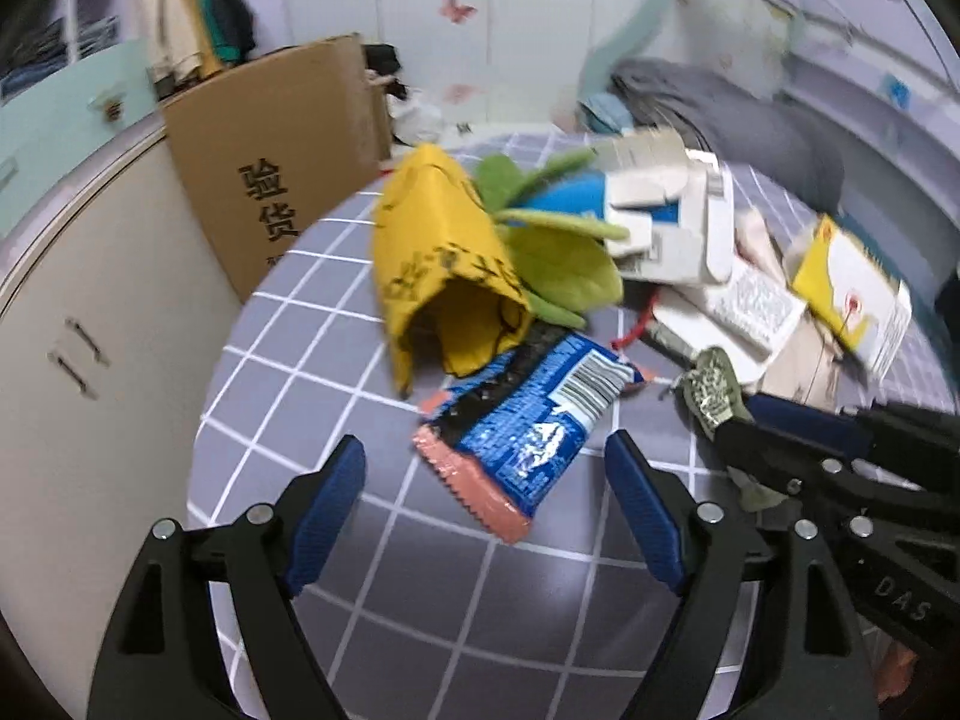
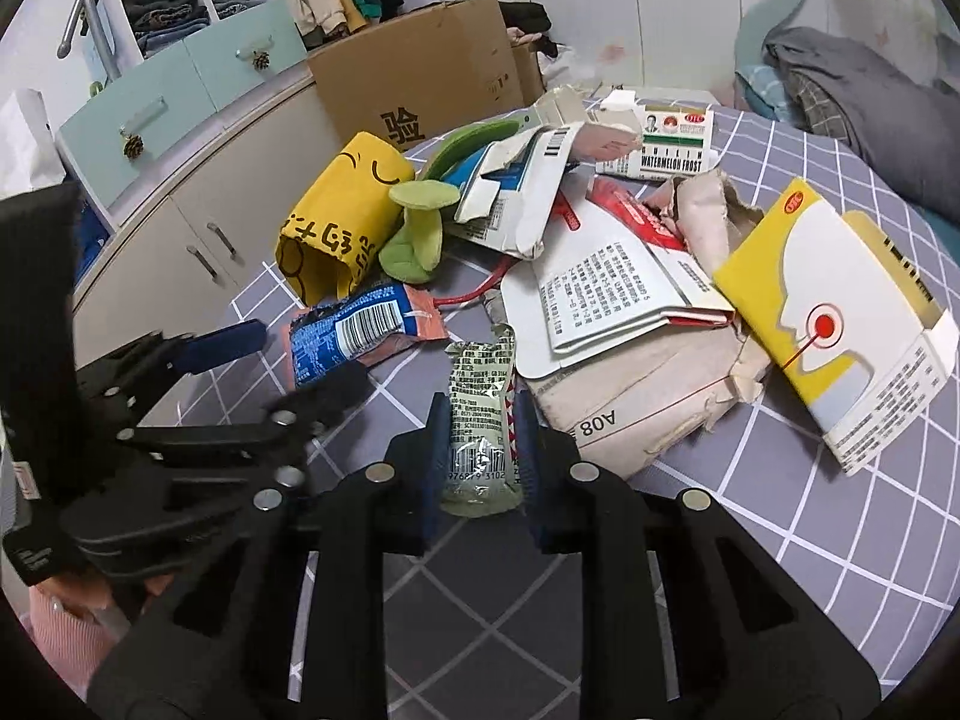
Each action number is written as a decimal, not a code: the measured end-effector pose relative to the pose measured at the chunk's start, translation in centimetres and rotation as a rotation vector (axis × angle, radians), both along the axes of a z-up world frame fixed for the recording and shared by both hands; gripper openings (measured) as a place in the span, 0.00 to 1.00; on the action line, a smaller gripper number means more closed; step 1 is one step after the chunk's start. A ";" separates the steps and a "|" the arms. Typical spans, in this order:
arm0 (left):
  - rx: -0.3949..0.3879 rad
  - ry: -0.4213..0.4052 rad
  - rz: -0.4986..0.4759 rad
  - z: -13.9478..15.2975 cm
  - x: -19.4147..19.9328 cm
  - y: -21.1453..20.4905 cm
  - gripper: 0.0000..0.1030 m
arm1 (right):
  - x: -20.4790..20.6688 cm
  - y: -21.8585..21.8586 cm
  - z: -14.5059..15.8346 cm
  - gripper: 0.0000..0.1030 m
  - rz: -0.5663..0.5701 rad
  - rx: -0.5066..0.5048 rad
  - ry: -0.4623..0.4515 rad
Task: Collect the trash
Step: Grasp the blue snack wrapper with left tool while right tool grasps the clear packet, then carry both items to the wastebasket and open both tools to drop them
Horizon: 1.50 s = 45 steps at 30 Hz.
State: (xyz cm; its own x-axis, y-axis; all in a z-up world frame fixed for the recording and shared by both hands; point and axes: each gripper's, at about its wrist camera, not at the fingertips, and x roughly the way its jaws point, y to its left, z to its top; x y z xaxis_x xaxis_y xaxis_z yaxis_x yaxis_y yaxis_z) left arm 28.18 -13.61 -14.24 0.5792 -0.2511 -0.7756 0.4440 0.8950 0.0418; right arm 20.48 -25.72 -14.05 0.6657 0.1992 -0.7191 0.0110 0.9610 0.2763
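My left gripper [image 1: 485, 462] is open, its blue pads on either side of a blue snack wrapper [image 1: 521, 426] with a pink sealed end, lying on the grey grid bedsheet [image 1: 420, 588]. The wrapper also shows in the right wrist view [image 2: 354, 336], with the left gripper [image 2: 300, 354] around it. My right gripper [image 2: 477, 420] is shut on a pale green sachet [image 2: 480, 420] with a barcode. In the left wrist view the right gripper [image 1: 738, 420] holds the sachet [image 1: 714, 390] at the right.
A yellow fabric tube [image 1: 444, 264] with green plush leaves [image 1: 564, 258] lies behind the wrapper. Torn white cartons [image 2: 522, 192], a yellow medicine box [image 2: 840, 318], leaflets [image 2: 606, 300] and a beige paper bag [image 2: 648, 396] are piled right. A cardboard box [image 2: 420, 78] and cabinet [image 1: 108, 312] stand left.
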 end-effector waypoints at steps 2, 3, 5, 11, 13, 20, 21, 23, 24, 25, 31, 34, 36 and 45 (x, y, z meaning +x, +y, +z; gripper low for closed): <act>0.022 0.000 -0.021 0.1 0.5 -0.4 0.78 | 0.1 0.0 -0.1 0.21 0.002 0.008 0.004; 0.035 -0.005 -0.021 0.2 0.9 -0.6 0.78 | 0.1 0.0 0.0 0.21 0.002 0.010 0.004; 0.040 0.008 -0.026 0.2 1.5 -0.7 0.78 | 0.4 0.0 0.0 0.21 0.002 0.013 0.007; 0.016 0.008 -0.065 0.4 1.2 -0.9 0.55 | 0.4 0.0 0.0 0.21 0.000 0.003 0.005; 0.008 0.005 -0.069 0.3 0.4 -0.8 0.51 | 0.2 0.2 0.0 0.21 0.000 0.005 0.008; -0.056 0.004 -0.060 0.6 -2.0 1.0 0.43 | -0.8 1.9 0.4 0.21 0.018 -0.003 0.005; -0.058 -0.003 -0.054 0.7 -2.4 1.4 0.43 | -1.0 2.2 0.6 0.21 0.023 -0.003 0.003; -0.072 -0.022 -0.044 1.0 -3.4 2.5 0.42 | -1.4 2.8 1.0 0.21 0.030 -0.004 -0.006; -0.092 -0.027 -0.036 1.3 -3.9 3.4 0.42 | -1.6 3.2 1.3 0.21 0.034 -0.006 -0.012; -0.105 -0.028 -0.029 1.4 -4.3 4.0 0.42 | -1.7 3.4 1.5 0.21 0.038 -0.006 -0.016; -0.173 -0.061 0.056 2.6 -6.2 9.6 0.42 | -2.4 7.5 3.3 0.21 0.104 -0.022 -0.051; -0.199 -0.065 0.116 3.1 -6.6 12.8 0.42 | -2.3 10.6 3.9 0.21 0.157 -0.026 -0.064; -0.207 -0.065 0.157 3.3 -6.7 14.8 0.42 | -2.1 12.6 4.1 0.21 0.191 -0.024 -0.070; -0.203 -0.047 0.350 1.8 -7.1 24.6 0.42 | 0.0 23.2 3.4 0.21 0.367 -0.040 -0.057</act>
